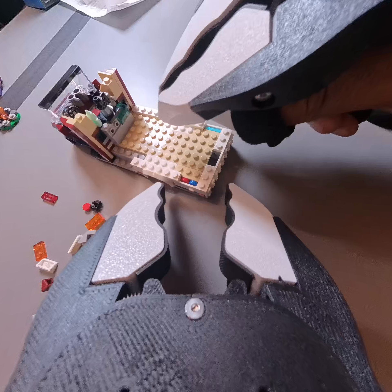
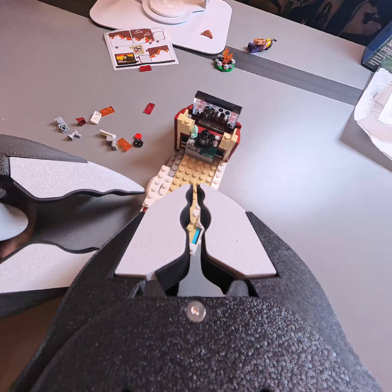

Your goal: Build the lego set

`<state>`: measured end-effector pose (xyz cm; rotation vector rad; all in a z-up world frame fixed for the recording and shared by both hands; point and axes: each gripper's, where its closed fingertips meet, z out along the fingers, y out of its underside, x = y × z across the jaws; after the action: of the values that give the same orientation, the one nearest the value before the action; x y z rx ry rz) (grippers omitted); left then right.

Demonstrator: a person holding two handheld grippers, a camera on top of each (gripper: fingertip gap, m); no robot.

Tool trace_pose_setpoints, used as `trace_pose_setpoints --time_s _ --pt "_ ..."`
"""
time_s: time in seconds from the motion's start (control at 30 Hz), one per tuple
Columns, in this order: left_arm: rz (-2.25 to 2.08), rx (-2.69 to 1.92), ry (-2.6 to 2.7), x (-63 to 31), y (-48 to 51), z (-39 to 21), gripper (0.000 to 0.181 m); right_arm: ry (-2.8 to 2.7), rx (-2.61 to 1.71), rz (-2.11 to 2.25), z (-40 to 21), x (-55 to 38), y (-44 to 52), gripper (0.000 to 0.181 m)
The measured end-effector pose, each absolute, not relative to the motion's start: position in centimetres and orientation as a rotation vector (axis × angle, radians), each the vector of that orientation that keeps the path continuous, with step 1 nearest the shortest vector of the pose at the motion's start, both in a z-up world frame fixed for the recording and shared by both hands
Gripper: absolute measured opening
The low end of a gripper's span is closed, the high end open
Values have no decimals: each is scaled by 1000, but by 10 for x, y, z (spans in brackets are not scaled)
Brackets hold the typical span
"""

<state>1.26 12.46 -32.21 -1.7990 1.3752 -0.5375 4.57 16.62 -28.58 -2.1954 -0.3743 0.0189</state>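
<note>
Tan-floored lego vehicle (image 1: 169, 146) is being approached: left gripper (image 1: 195, 186) spread empty, right gripper (image 2: 195, 186) nearly closed, seemingly empty; a loose piece (image 2: 124, 144) is needed next.

A smooth grey matte tabletop (image 2: 297, 169) fills both views, crossed by a darker grey band (image 2: 297, 74) running diagonally through the upper right of the right wrist view (upper left in the left wrist view). Soft light pools in pale patches. A dark patterned surface (image 2: 318, 14) lies beyond the far edge.
</note>
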Motion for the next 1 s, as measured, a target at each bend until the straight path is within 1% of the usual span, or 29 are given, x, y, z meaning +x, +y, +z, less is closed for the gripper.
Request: trace_pose_setpoints --time_s 0.07,0.2,0.27,0.33,0.4,0.5,0.57,0.63,0.7,0.77,0.8,0.87,0.9,1.0 --pt "-526 -1806 1363 14 125 -322 63 -358 -2181 33 -282 54 165 8" --pt "-503 -1835 1329 15 128 -323 68 -422 -2210 136 -283 66 153 21" --pt "-504 -1854 1317 15 128 -323 70 -525 -2241 276 -289 61 143 28" --pt "-507 -1874 1316 13 127 -325 73 -645 -2278 495 -297 52 131 42" --pt "-518 -1900 1311 10 123 -326 77 -693 -2298 686 -302 46 124 46" --pt "-515 -1938 1300 5 120 -329 83 -734 -2230 983 -295 24 111 47" --pt "-502 -1979 1264 -1 121 -331 90 -764 -2206 1078 -296 8 105 47" --pt "-506 -2027 1206 -8 126 -333 96 -813 -2182 1118 -298 -3 100 48" --pt "-515 -2061 1159 -10 130 -333 95 -818 -2153 1129 -293 -4 102 43" --pt "-499 -2073 1144 -8 131 -334 96 -776 -2149 1037 -286 11 112 41" --pt "-496 -2073 1140 -6 131 -334 96 -762 -2163 921 -286 25 121 42" --pt "-492 -2069 1137 -3 130 -334 96 -787 -2201 693 -295 52 131 54" --pt "-490 -2071 1134 -2 130 -334 96 -813 -2225 670 -301 57 130 60" --pt "-486 -2075 1123 4 129 -334 97 -894 -2219 804 -309 44 119 71"
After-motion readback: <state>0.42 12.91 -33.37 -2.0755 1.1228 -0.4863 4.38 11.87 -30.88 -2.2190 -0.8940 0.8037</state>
